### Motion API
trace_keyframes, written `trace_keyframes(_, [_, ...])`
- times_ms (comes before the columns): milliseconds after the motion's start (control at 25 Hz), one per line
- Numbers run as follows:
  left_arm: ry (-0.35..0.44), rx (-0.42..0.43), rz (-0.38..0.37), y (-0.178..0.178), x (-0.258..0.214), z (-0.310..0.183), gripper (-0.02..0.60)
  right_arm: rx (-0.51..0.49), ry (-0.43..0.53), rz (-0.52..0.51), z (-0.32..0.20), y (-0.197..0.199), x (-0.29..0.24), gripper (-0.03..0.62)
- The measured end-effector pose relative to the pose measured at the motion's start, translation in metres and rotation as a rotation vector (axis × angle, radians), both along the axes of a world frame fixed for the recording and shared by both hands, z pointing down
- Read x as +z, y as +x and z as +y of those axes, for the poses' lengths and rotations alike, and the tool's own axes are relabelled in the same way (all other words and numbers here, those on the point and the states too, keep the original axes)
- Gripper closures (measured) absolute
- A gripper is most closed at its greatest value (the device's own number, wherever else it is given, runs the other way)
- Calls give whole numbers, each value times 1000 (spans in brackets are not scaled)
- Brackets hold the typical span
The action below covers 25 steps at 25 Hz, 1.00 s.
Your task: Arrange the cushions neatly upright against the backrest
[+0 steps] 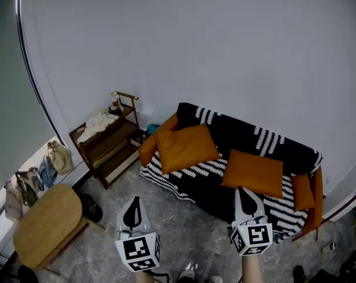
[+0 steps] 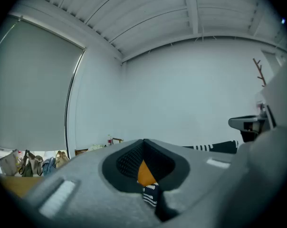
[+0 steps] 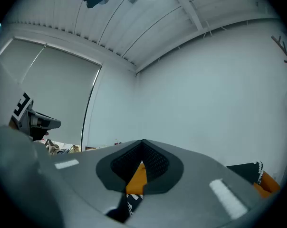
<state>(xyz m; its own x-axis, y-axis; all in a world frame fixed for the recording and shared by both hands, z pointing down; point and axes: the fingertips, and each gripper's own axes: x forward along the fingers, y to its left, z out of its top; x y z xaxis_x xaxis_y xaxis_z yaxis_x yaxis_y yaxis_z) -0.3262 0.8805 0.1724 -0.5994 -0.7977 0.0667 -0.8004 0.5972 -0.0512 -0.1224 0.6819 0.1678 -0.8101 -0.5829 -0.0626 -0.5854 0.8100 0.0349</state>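
Clearly, two big cushions (image 1: 187, 148) (image 1: 253, 173) face two closed grippers (image 1: 134, 203) (image 1: 243, 193).

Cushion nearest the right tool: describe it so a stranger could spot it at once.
Find the black sofa with white stripes against the wall. Right of its middle lies a wide orange cushion. It lies alone; the other orange cushions bunch at the sofa's ends.

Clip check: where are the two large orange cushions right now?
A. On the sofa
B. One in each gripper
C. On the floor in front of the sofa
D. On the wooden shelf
A: the head view shows the left cushion and the middle cushion both on the striped sofa, while the left gripper and right gripper are shut and hold nothing.
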Motion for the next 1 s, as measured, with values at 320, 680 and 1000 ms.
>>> trace_keyframes(320, [-2, -8, 4, -4, 3, 4, 577, 3, -3, 3, 0, 0, 7, 591])
trace_keyframes(680, [4, -7, 12, -18, 4, 5, 577, 10, -14, 3, -1, -12, 10, 590])
trace_keyframes(1000, [-22, 26, 35, -32, 16, -6, 364, 19, -37, 7, -11, -23, 18, 436])
